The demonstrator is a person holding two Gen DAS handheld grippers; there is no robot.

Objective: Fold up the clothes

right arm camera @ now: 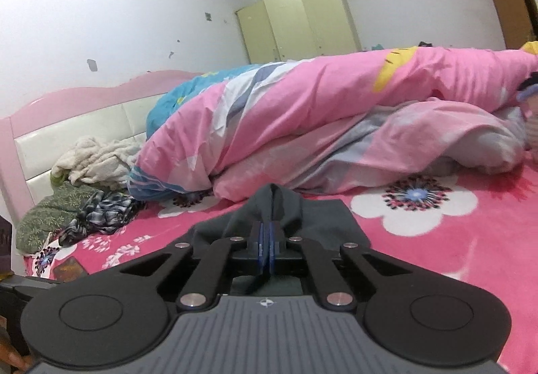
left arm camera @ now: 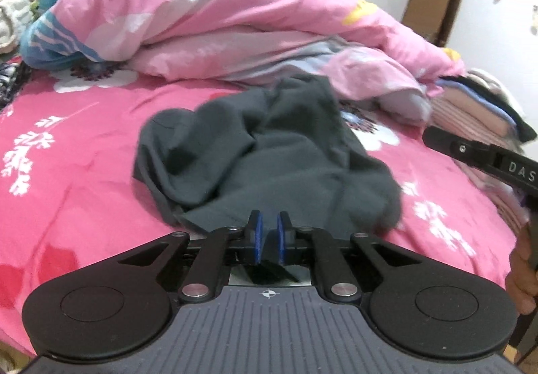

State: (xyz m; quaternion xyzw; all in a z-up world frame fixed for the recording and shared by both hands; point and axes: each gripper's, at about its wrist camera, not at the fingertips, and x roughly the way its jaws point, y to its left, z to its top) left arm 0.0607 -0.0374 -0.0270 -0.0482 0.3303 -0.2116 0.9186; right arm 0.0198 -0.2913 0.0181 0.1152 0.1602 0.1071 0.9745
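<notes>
Bed sheet (left arm camera: pixel 84 172), hot pink with white flowers, fills most of both views. Rumpled pink quilt (left arm camera: pixel 235 21) with blue and grey patches is heaped along the far side of it. Pale yellow wardrobe (right arm camera: pixel 299 24) stands against the white wall behind; pink headboard (right arm camera: pixel 67 118) with a white padded panel sits at the left of the right wrist view. Loose clothes (right arm camera: pixel 90 179) lie bunched near the headboard, and a folded stack (left arm camera: pixel 477 105) sits at the bed's right edge. Dark grey garment (left arm camera: pixel 262 152) lies crumpled mid-sheet, just in front of the quilt, its near edge drawn up toward both grippers. Left gripper (left arm camera: pixel 269 232) is clenched on that near edge; a narrow gap shows between the blue pads with cloth pinched lower down. Right gripper (right arm camera: pixel 268 242) is clamped tight on a raised fold of the same garment, pads nearly touching. A hand (left arm camera: pixel 521 276) shows at the far right of the left wrist view.
</notes>
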